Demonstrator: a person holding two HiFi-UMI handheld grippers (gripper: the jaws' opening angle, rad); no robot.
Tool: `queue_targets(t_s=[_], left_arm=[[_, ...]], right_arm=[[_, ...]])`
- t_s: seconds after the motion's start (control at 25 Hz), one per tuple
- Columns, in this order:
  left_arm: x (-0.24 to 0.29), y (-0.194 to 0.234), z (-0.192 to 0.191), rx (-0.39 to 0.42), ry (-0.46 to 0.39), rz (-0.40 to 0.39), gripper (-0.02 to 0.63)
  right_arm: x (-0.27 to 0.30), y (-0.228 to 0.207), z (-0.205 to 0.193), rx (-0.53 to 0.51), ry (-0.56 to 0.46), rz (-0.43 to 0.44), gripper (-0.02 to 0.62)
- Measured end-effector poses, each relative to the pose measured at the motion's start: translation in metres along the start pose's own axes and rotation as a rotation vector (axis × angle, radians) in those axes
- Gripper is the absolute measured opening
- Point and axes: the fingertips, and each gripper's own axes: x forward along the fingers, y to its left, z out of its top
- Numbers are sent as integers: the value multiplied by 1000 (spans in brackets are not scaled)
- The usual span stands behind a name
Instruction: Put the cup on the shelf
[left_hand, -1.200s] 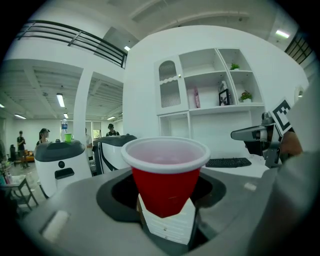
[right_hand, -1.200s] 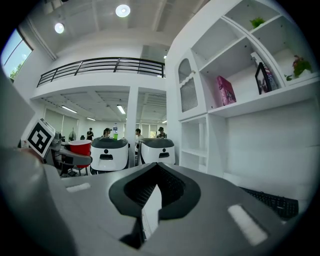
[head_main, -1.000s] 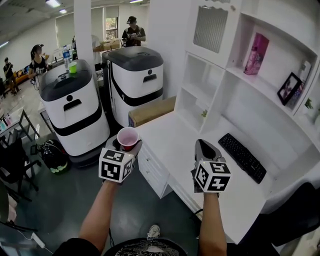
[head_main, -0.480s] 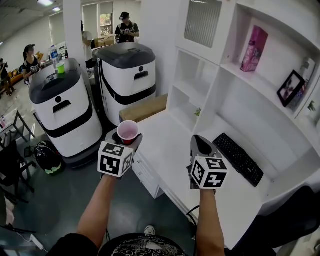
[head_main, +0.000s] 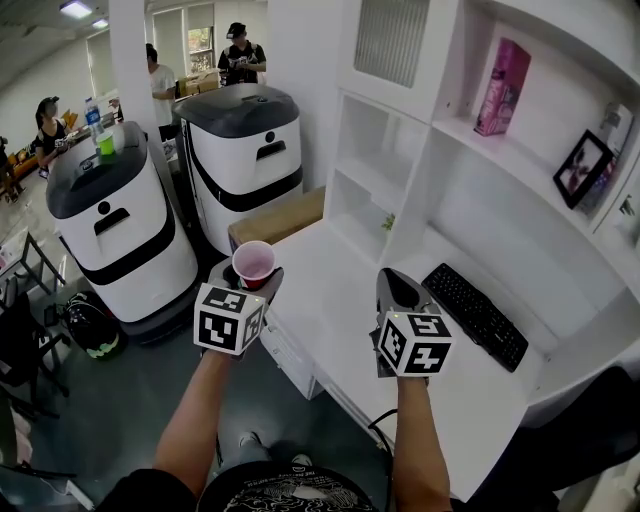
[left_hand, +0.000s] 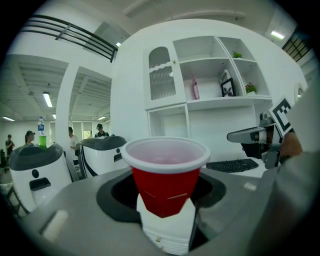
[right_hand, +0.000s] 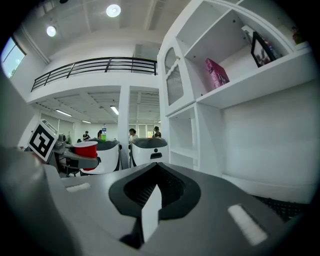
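The base of the red cup (left_hand: 165, 172) is hidden between the clamped jaws of the left gripper (left_hand: 165, 220); it is held upright, white-rimmed and pale inside. The right gripper (right_hand: 151, 210) is seen closed on nothing. The cup is held by the desk (head_main: 340, 290) corner, short of the shelf (head_main: 380, 180).

We see a bright, evenly lit white room, ceiling lamps (right_hand: 113, 10) shining high above the right tool (right_hand: 151, 207), shadows soft, the shelving (right_hand: 250, 85) beside it washed pale, while both gripper views bend strongly into black corners and the near body of the left tool (left_hand: 165, 225) is blurred.
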Motion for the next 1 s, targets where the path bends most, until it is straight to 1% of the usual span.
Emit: queue_targets(t_s=[0.28,0.48,0.76,1.0], left_arm=[[31,11,-1,11,-19,-14,262],[68,20,-4,16,-17,-57,262],[131,27,14,53,-19,-179,262],[179,33,37,104,-13,-301,262]], right_arm=[[26,-12,-7,14,-10,-11,28],[50,-23,-15,18,-1,-45,28],[86,-44,-12,46,8,-144,28],[108,-58,0,85,5,-255,28]])
